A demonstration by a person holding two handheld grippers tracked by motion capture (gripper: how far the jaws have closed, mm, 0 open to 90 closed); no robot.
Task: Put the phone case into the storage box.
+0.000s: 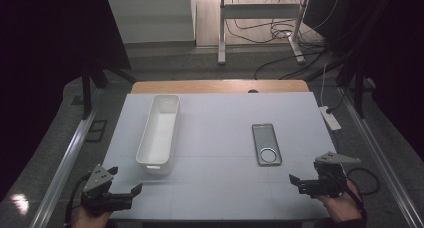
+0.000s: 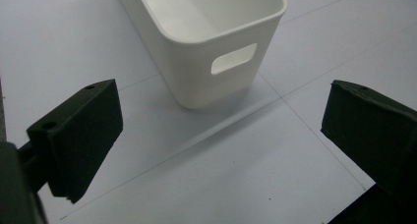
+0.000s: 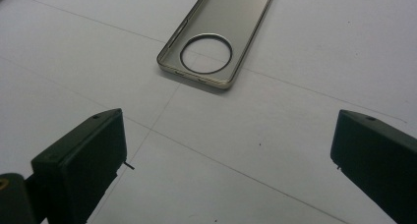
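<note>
A long white bin (image 1: pixel 159 133) with a handle slot stands on the left half of the white table (image 1: pixel 215 183); its near end (image 2: pixel 216 47) lies ahead of my left gripper (image 2: pixel 221 145), whose jaws stand wide apart and empty. A metallic phone case (image 1: pixel 266 144) with a round cut-out lies flat on the right half. The same phone case (image 3: pixel 216 35) lies ahead of my right gripper (image 3: pixel 226 160), also open and empty. In the high view the left gripper (image 1: pixel 125 182) sits at the near left corner and the right gripper (image 1: pixel 302 180) at the near right.
A white power strip (image 1: pixel 330 117) with its cable lies off the table's right edge. Metal rails run along both sides. Beyond the far wooden edge (image 1: pixel 220 86) stand a table frame and loose cables on the floor.
</note>
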